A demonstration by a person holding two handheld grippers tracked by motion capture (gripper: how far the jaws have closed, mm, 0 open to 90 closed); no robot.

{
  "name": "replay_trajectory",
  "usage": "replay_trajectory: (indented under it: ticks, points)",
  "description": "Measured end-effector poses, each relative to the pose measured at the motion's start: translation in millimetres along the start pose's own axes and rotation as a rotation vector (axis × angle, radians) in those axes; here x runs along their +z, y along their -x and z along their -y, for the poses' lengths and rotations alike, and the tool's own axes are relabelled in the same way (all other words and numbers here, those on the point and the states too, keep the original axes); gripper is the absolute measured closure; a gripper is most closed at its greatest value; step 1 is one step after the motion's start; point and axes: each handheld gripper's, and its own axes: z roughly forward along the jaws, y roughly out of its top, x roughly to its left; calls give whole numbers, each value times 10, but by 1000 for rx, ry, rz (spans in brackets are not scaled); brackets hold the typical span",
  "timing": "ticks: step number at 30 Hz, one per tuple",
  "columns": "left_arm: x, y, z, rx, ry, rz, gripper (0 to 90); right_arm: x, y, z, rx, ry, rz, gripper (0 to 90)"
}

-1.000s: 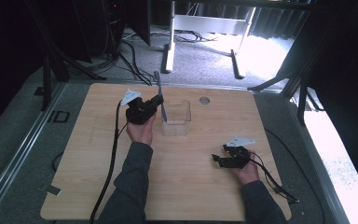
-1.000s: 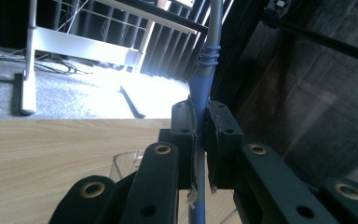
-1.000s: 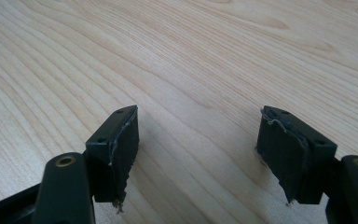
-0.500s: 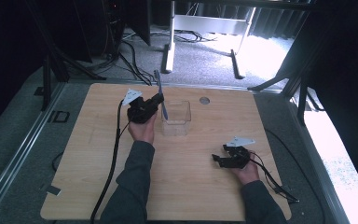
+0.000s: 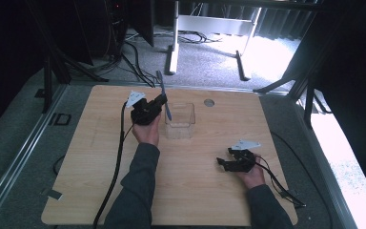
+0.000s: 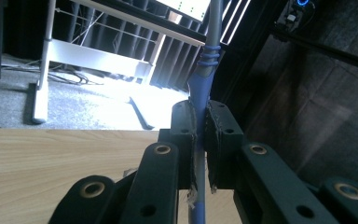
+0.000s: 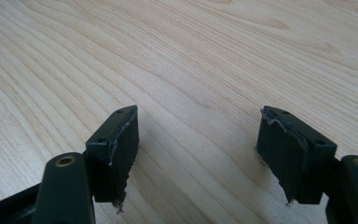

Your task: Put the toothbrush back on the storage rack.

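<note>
Your left tongs (image 5: 161,101) are clamped on a slim blue-grey utensil (image 5: 164,98), and in the left gripper view the two pads (image 6: 184,123) press against its handle (image 6: 201,88) from both sides, with ribbed rings on the handle just above the grip. In the high view the utensil runs close to upright, its top end leaning toward 11 o'clock past the far edge of the surface (image 5: 100,191) and its lower end dipping toward 5 o'clock at the rim of the clear plastic container (image 5: 180,121). Whether that lower end touches the container, you cannot tell from here. The container sits at about 12 o'clock from the middle of the surface, just beside your left hand (image 5: 147,131), at its 3 o'clock. A small round grey disc (image 5: 209,102) lies on the surface at about 1 o'clock from the container, near the far edge.

Your right tongs (image 5: 223,162) stand wide and hold nothing; in the right gripper view the two pads (image 7: 121,140) are well apart with bare wood grain between them. They sit low over the surface at about 4 o'clock from the container, well apart from it, pointing toward 9 o'clock, with your right hand (image 5: 251,175) behind them and the cable (image 5: 276,183) trailing off toward 4 o'clock. The left gripper's cable (image 5: 116,162) drops along your left sleeve toward 6 o'clock
</note>
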Motion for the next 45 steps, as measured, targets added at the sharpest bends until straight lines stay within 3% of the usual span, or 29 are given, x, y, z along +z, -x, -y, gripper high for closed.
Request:
replay_trajectory:
  ticks: [23, 28, 34, 41, 45]
  points:
    - [162, -76, 108, 10, -17, -50, 824, 0, 1, 0, 0, 0, 0, 290]
    - [220, -80, 177, 32, -51, -59, 823, 0, 0, 0, 0, 0, -1, 290]
    - [247, 8, 267, 85, -128, -33, 823, 0, 0, 0, 0, 0, -1, 290]
    - [199, 48, 359, 156, -223, -32, 821, -1, 0, 0, 0, -1, -1, 290]
    - [167, 42, 362, 182, -249, -19, 795, 0, 0, 0, 1, 0, 0, 290]
